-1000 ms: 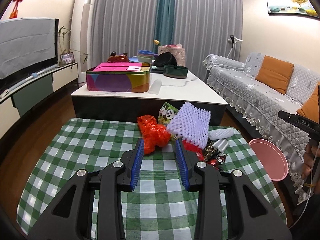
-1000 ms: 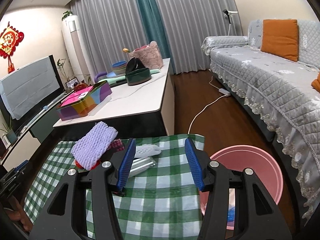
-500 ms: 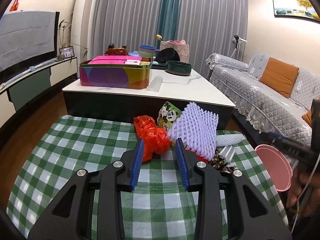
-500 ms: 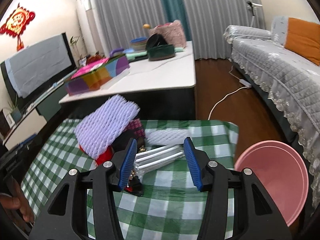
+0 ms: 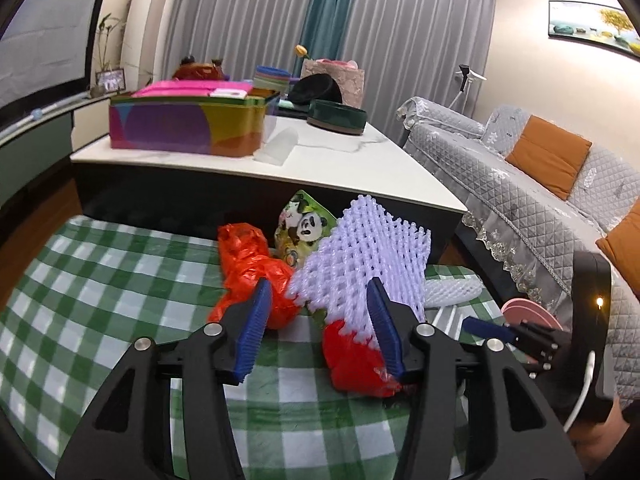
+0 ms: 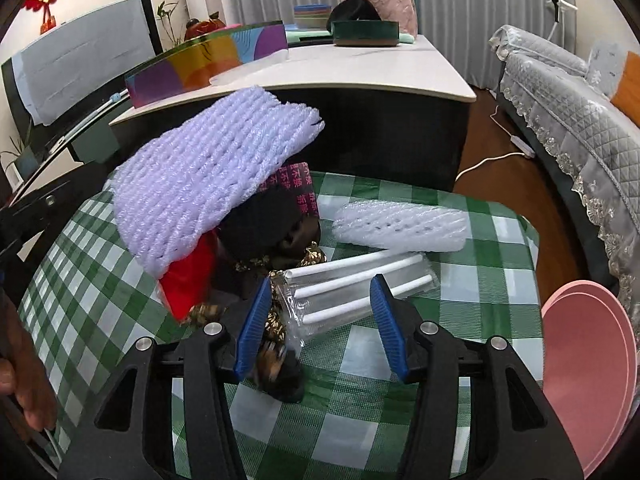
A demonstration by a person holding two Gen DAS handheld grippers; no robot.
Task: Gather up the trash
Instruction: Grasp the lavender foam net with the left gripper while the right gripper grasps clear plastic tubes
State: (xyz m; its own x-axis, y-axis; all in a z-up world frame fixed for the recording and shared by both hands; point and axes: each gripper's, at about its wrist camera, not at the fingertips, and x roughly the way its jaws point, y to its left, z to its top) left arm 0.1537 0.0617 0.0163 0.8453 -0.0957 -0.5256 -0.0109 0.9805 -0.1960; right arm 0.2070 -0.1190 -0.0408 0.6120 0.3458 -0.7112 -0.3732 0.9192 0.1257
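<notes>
It was a home living room. A grey quilted sofa (image 5: 532,160) with orange cushions (image 5: 548,156) ran along one wall, under a framed landscape picture (image 5: 596,26). Long grey and teal curtains (image 5: 320,24) hung behind a white-topped low table (image 5: 344,164). What looked like a covered television (image 6: 80,64) stood opposite.

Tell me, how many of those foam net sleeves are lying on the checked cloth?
2. The lilac foam net is draped over the top of the trash pile; the white foam net lies flat on the checked cloth beside it, behind the clear packet. Others could be buried under the pile.
</notes>
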